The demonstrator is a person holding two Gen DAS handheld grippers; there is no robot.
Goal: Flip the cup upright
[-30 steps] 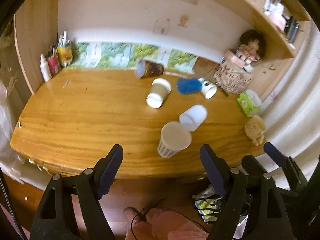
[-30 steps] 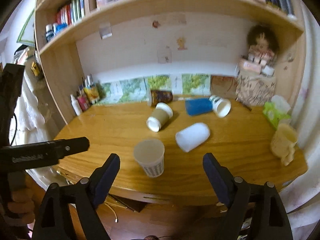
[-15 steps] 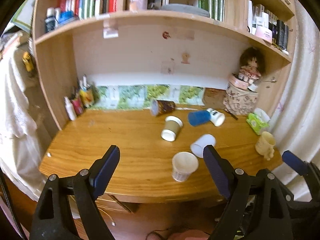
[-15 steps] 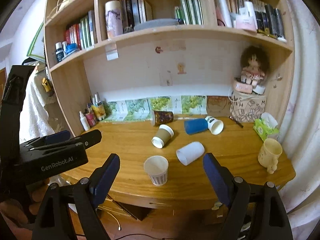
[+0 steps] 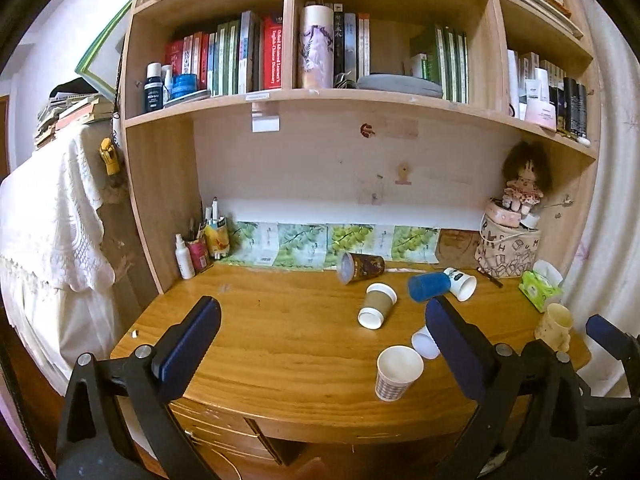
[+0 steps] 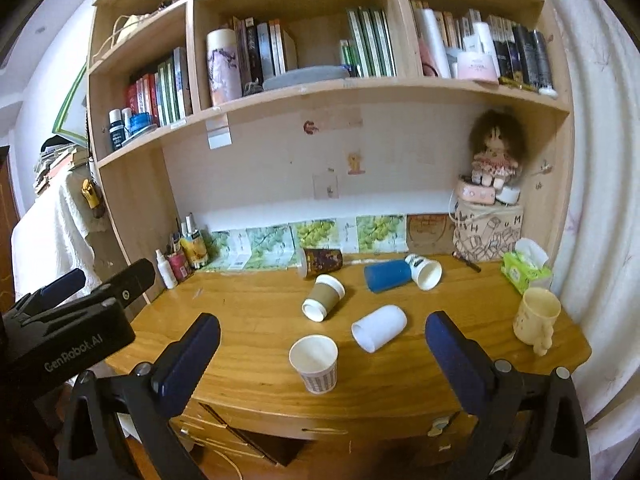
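Note:
On the wooden desk a patterned paper cup stands upright near the front edge. Several cups lie on their sides behind it: a white cup, a brown sleeved cup, a blue cup, a white printed cup and a dark cup. My left gripper and my right gripper are both open and empty, held back in front of the desk edge.
A cream mug stands at the desk's right end, a green tissue pack and a printed bag with a doll behind it. Bottles and pens stand at the back left. Bookshelves hang above. Drawers sit under the desk front.
Both grippers have pulled back and tilted up from the desk, so the cups look smaller and the shelves have come into view. The cups have not moved.

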